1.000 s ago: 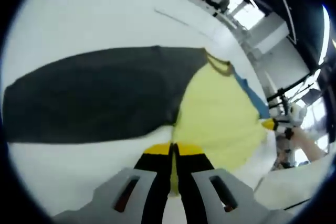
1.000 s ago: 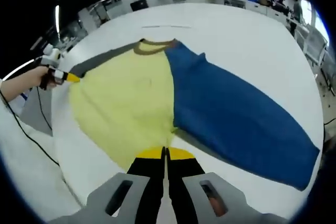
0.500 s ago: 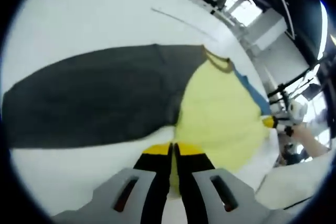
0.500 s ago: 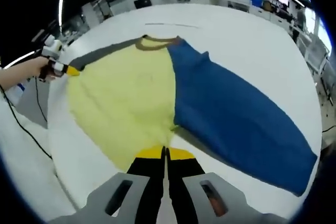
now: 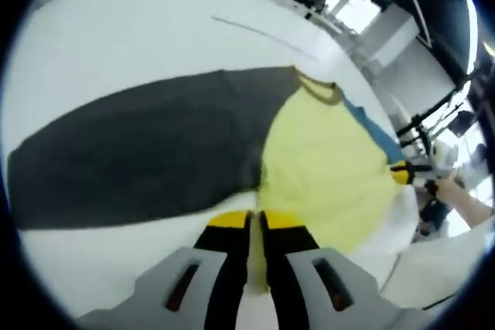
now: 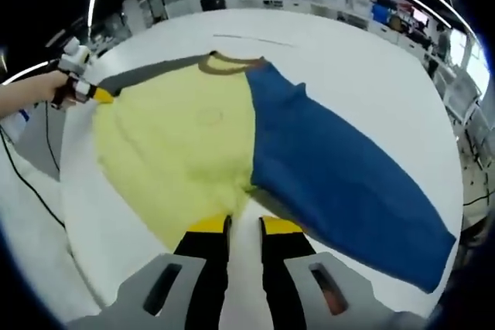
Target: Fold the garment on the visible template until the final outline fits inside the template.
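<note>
A garment lies spread flat on the white table [image 5: 116, 28]. It has a yellow body [image 5: 325, 168], a dark grey sleeve [image 5: 139, 152] and a blue sleeve [image 5: 373, 130]. My left gripper [image 5: 255, 222] is shut on the yellow hem, and fabric shows in the slit between its jaws. In the right gripper view the yellow body [image 6: 178, 144] lies left of the blue sleeve [image 6: 340, 168]. My right gripper [image 6: 244, 226] stands open at the hem, with bare white table between its jaws. The left gripper [image 6: 100, 96] reaches the garment's far-left edge by the grey sleeve [image 6: 155, 73]. The right gripper [image 5: 402, 174] sits at the garment's right edge.
A thin dark line [image 6: 251, 39] runs across the table beyond the collar, also seen as the line [image 5: 255, 30]. A hand [image 6: 42, 89] holds the far gripper at the table's left edge, with a cable [image 6: 31, 183] hanging below. Desks and screens stand far behind.
My right gripper's jaws have parted and let go of the yellow hem. The left gripper stays shut on the hem. The garment lies as before.
</note>
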